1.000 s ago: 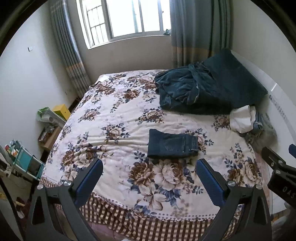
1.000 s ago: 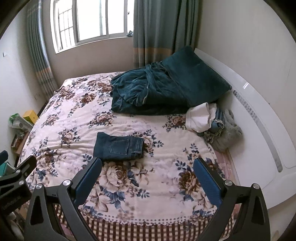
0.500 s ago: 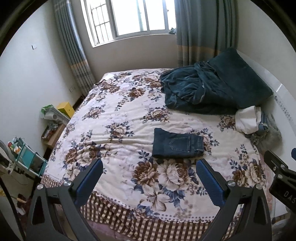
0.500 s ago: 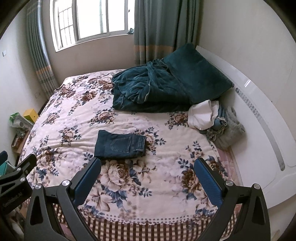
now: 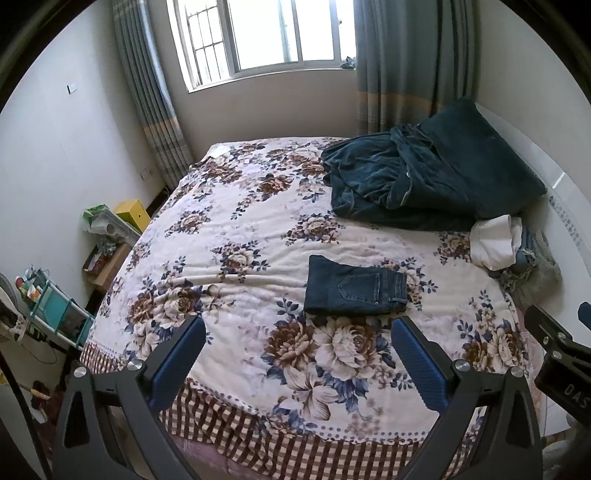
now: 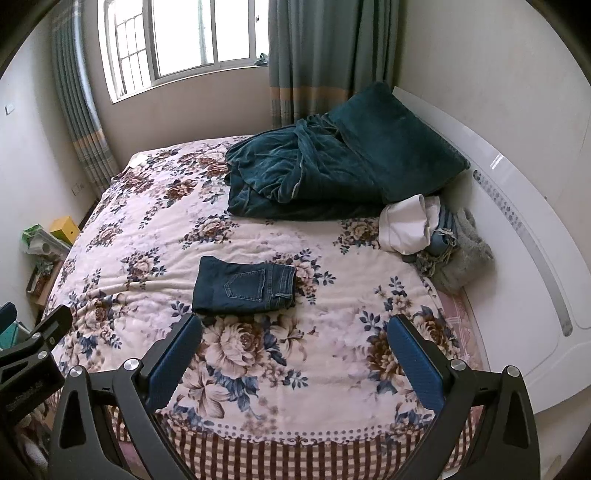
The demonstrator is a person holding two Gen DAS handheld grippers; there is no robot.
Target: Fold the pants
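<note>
A bed covered with a flowered blanket is seen from above its foot edge by both wrist cameras. The pants, dark blue jeans, are laid flat on the blanket, folded into a compact rectangle with a back pocket facing up. They are placed near the middle of the bed, somewhat toward the foot edge. The left gripper is held above the foot edge, its blue-padded jaws spread wide and nothing held between them. The right gripper is held beside it at the same edge, its jaws likewise spread wide and empty. Neither gripper is touching the pants, which are seen just beyond the fingertips. A dark teal quilt is bunched at the head of the bed, with a matching pillow leaned against the white headboard. A small pile of clothes is set at the headboard edge, well apart from the pants. A window with curtains is seen on the far wall.
</note>
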